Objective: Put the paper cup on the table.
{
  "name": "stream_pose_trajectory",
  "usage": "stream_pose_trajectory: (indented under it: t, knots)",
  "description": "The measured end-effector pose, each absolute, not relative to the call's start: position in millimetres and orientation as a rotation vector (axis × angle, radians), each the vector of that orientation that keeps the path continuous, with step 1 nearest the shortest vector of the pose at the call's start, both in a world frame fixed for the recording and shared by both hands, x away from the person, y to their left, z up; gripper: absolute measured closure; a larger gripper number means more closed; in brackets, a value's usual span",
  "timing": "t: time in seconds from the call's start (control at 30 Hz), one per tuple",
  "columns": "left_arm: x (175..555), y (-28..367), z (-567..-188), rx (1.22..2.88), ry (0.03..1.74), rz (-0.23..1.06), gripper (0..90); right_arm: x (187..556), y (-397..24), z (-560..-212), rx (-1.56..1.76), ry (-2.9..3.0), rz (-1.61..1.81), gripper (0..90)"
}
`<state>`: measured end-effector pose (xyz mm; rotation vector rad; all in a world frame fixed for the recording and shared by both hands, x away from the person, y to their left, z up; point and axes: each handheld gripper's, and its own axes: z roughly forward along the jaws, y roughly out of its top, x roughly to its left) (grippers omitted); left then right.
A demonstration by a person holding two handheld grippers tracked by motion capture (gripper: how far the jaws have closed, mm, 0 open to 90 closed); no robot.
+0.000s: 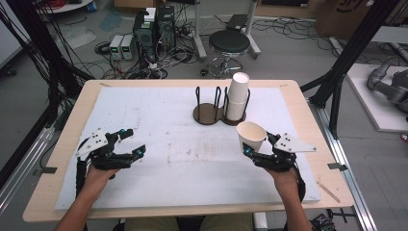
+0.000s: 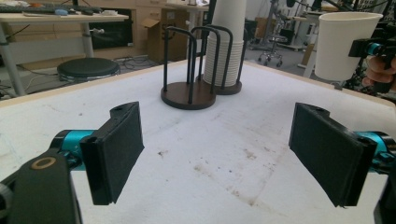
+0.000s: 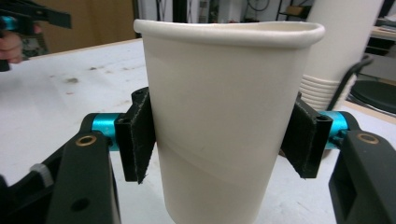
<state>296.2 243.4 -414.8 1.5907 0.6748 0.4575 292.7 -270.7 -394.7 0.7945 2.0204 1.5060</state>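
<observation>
Right hand-held gripper (image 1: 254,147) around paper cup (image 1: 251,135), cup stack (image 1: 237,96) in holder (image 1: 211,113) just beyond

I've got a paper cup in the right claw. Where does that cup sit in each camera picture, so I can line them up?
High view: the held paper cup is right of centre, gripped by the right claw.
Left gripper view: top right corner, upright.
Right gripper view: centre of the picture, pinched between both pads.
Shared landmark: the stack of cups in the wire cup holder at the table's far side.

A lab: computer towers (image 1: 154,30), tangled floor cables (image 1: 144,67), black rig frames (image 1: 43,53).
</observation>
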Motion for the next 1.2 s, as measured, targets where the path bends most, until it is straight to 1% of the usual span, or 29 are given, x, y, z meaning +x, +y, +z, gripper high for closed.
stream_pose_trajectory:
  t: [0.17,0.33,0.57,0.87,1.03,1.2]
  knots:
    - [293,242,-413,1.591,0.673,0.472,17.5,301,-272,-410,0.862,2.023,1.437,35.4]
    - [295,239,-415,1.598,0.674,0.467,17.6,314,-273,-424,0.948,2.020,1.414,35.4]
    - [298,239,-419,1.615,0.687,0.454,17.5,322,-271,-439,1.022,2.098,1.331,34.7]
    - [297,239,-420,1.617,0.706,0.459,17.9,323,-272,-442,1.054,2.164,1.289,33.4]
    - [298,239,-420,1.621,0.709,0.458,18.1,315,-278,-440,1.049,2.196,1.255,32.7]
    - [300,237,-422,1.629,0.709,0.444,18.2,314,-284,-442,1.071,2.220,1.259,28.8]
